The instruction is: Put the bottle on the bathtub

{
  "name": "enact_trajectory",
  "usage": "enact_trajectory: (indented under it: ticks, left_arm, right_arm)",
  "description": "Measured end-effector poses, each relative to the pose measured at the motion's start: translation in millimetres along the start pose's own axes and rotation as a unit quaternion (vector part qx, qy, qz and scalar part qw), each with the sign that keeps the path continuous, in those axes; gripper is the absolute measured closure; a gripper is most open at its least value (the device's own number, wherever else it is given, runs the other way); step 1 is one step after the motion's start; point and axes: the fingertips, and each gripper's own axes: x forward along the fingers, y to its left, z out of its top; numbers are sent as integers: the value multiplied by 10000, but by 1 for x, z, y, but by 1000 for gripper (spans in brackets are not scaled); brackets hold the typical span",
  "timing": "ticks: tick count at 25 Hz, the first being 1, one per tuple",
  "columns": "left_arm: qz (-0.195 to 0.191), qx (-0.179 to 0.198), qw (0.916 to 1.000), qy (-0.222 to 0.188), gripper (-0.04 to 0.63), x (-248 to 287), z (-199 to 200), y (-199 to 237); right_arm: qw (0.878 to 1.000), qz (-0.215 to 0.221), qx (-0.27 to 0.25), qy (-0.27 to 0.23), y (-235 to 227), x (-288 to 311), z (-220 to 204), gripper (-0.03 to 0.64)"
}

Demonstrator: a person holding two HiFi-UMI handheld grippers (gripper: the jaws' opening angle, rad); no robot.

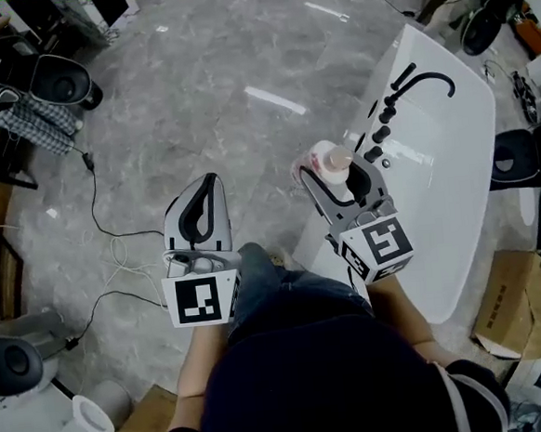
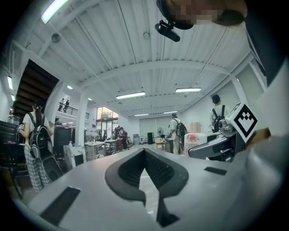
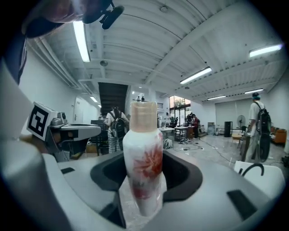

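Observation:
A white bottle with a red flower print and a tan cap stands upright between the jaws of my right gripper, which is shut on it. In the head view the bottle is held just left of the white bathtub, near its black faucet. My left gripper is held over the grey floor, left of the tub, shut with nothing between its jaws. The right gripper with the bottle shows at the right of the left gripper view.
Black knobs line the tub's near rim. Cables trail over the floor at left. Cardboard boxes sit right of the tub, chairs at far left. People with backpacks stand about the room.

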Motion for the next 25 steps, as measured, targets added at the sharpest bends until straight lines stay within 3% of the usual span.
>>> enact_trajectory:
  ticks: [7,13,17,25]
  left_arm:
    - [-1113,-19,9938,-21,572,72,-1,-37]
    - [-2077,-20,9782,-62,572,151,-3,-70]
    - [-2950,-99,9554,-131,572,215,3,-94]
    - [-4508,-35,8925,-179,572,293,2,-153]
  right_arm:
    - [9902,-1339,334,190,-73,-31,-21,379]
    - [9707,-2309,562,352,-132,-37,-37,379]
    - [9481,-3033,829,472,-168,-32,-45,379]
    - [9009,-4209,987,387,-220,-30,-43,379]
